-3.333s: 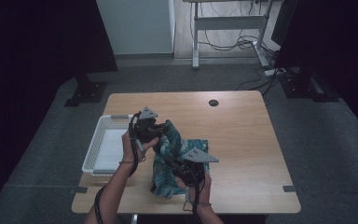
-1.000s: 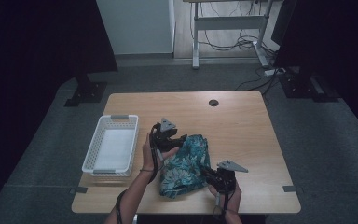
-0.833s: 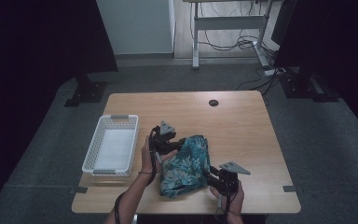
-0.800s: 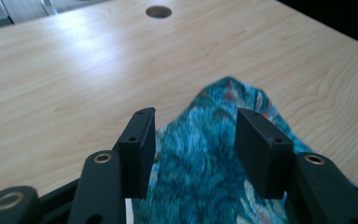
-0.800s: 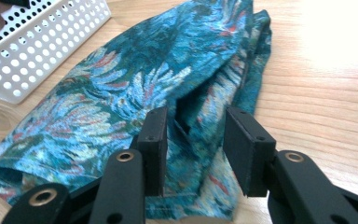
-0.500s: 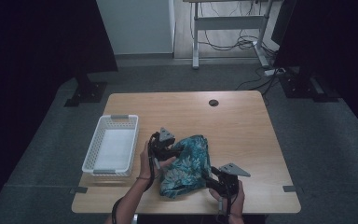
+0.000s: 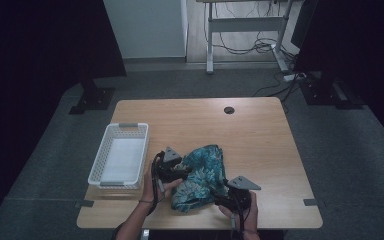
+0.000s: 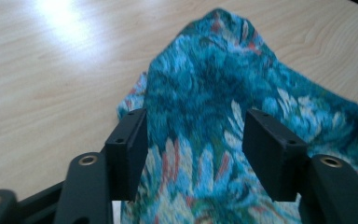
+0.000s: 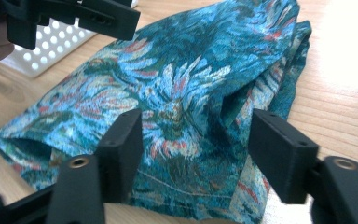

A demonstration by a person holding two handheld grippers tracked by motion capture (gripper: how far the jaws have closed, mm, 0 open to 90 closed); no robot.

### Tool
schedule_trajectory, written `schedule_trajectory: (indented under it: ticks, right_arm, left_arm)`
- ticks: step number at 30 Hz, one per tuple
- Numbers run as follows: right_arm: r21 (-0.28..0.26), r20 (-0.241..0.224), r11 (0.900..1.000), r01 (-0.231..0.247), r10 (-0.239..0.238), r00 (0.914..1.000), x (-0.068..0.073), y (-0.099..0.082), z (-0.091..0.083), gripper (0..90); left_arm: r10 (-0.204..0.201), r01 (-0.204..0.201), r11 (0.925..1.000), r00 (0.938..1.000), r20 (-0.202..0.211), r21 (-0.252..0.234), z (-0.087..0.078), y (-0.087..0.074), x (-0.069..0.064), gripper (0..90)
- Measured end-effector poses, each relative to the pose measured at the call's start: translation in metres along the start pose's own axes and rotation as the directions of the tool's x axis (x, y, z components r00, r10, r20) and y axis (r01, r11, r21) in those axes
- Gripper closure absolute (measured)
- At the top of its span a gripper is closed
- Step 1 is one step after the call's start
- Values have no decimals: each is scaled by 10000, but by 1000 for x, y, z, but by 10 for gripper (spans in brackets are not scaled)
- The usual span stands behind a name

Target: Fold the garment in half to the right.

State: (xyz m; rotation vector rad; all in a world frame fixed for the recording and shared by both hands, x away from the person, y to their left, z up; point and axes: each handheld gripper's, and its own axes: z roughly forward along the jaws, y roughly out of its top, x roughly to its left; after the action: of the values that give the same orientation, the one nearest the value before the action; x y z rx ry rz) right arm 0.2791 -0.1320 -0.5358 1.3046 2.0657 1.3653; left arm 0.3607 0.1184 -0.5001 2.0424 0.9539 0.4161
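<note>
A wooden tabletop [image 7: 260, 130] fills the middle of the high view. At its lower centre lies a crumpled teal floral cloth [image 7: 200, 176], with a white perforated basket [image 7: 121, 161] at the lower left, apart from it. The left claw [image 7: 179, 171] sits at the cloth's left edge, the right claw [image 7: 215, 194] at its lower right. Both have just been opening and now stand released, the cloth lying between their jaws without being pinched.
</note>
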Motion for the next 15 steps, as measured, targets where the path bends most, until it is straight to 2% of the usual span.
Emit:
schedule_trajectory:
  ticks: [2,5,15]
  right_arm:
    - [79,-93,9999,133,-132,9999,-3,-2,-1,306]
    - [204,-206,9993,314,-310,9993,-8,-5,-3,280]
    - [365,-227,9979,528,-520,9984,-20,-12,-12,253]
  left_arm:
    - [-99,98,9999,9998,198,44,-1,-3,0,371]
    - [-205,206,9998,9995,232,-33,-4,-8,-2,339]
    - [-370,375,9985,9992,140,-393,-17,-30,-4,311]
